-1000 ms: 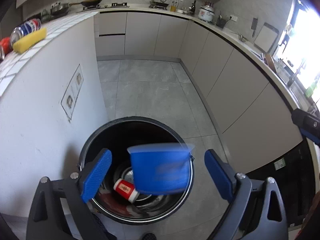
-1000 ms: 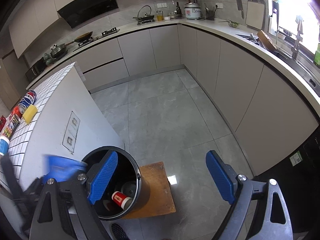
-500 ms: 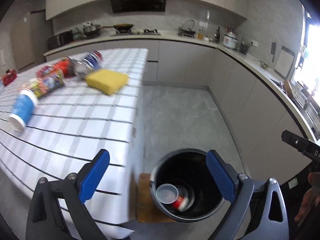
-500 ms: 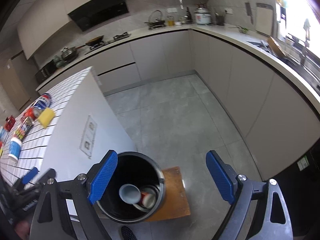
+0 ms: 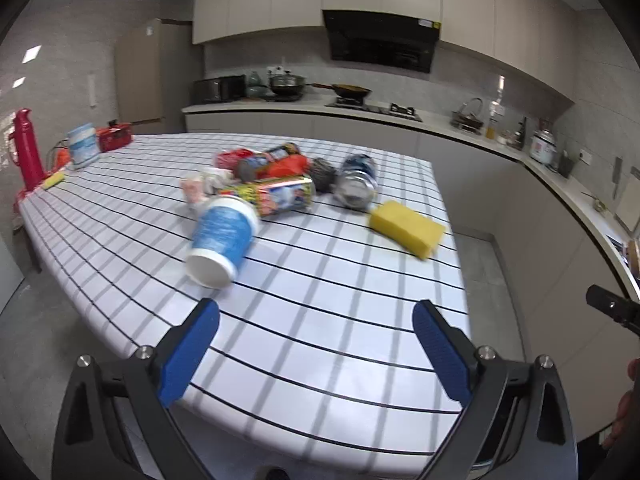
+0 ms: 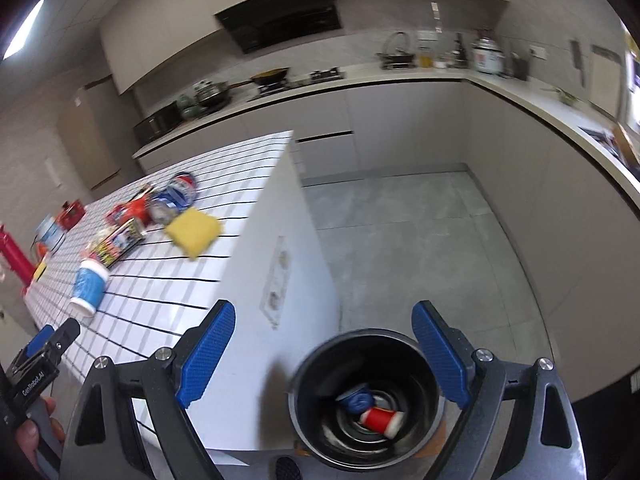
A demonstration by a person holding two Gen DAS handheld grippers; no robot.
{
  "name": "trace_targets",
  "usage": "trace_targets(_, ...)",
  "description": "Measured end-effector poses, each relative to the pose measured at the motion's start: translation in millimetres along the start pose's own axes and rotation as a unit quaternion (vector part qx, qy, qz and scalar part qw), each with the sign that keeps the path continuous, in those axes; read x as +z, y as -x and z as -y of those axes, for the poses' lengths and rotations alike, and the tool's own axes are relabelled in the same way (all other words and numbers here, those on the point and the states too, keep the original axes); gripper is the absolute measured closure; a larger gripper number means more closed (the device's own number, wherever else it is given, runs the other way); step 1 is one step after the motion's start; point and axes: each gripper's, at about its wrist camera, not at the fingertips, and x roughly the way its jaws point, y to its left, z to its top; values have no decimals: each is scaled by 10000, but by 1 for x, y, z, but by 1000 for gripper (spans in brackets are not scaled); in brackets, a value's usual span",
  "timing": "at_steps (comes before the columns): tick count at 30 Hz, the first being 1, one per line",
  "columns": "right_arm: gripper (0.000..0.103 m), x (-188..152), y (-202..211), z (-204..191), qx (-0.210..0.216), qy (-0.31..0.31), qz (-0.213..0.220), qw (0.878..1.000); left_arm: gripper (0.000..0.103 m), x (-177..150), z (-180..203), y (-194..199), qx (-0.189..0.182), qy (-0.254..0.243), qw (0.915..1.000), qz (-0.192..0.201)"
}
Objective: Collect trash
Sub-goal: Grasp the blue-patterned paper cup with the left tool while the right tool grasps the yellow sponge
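The left gripper (image 5: pixel 316 350) is hanging wide open and empty over the white, black-gridded tiled counter (image 5: pixel 320 304), low in the frame. A blue-and-white paper cup (image 5: pixel 222 240) is lying on its side just above it, with a yellow rectangular sponge (image 5: pixel 406 229) right of centre. The right gripper (image 6: pixel 322 354) is gaping wide, holding nothing, above the round black trash bin (image 6: pixel 366 398) at bottom centre, where a red cup (image 6: pixel 380 420) is lying inside.

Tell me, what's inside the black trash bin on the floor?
Inside the black trash bin lie a red cup on its side and a blue cup. The bottom looks shiny; anything beneath the cups is hidden.
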Motion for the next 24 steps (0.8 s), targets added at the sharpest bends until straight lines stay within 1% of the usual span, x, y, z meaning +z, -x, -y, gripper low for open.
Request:
trace_targets(2,11,6,-6,-22,102,167,-13,9998,5,3,-17,-4,126,70,9999,42)
trace_targets(6,11,15,-16,-54,264,463,-58,9986,5,10,-40,-12,213,150,9996,54)
trace_targets(9,11,25,-26,-75,453,621,-68,9970,5,18,-50,-21,313,37,9995,61)
trace_targets(10,11,27,-28,-80,490,657,-67,9966,5,20,-52,-26,304,-11,9995,60)
trace_targets(13,11,38,-41,-98,646,829,-91,9944,5,30,-61,-42,98,-56,9999,-35)
trace_targets(16,11,50,-60,-117,780,986,-122,9920,6,37,-68,-58,42,-73,9999,-116)
trace_targets(20,11,63,-86,-134,815,1142,-227,9899,8,42,-77,-79,26,-76,9996,-255)
trace_targets(24,11,73,-123,-151,841,1348,-434,9863,8,44,-84,-100,84,-93,9991,-396)
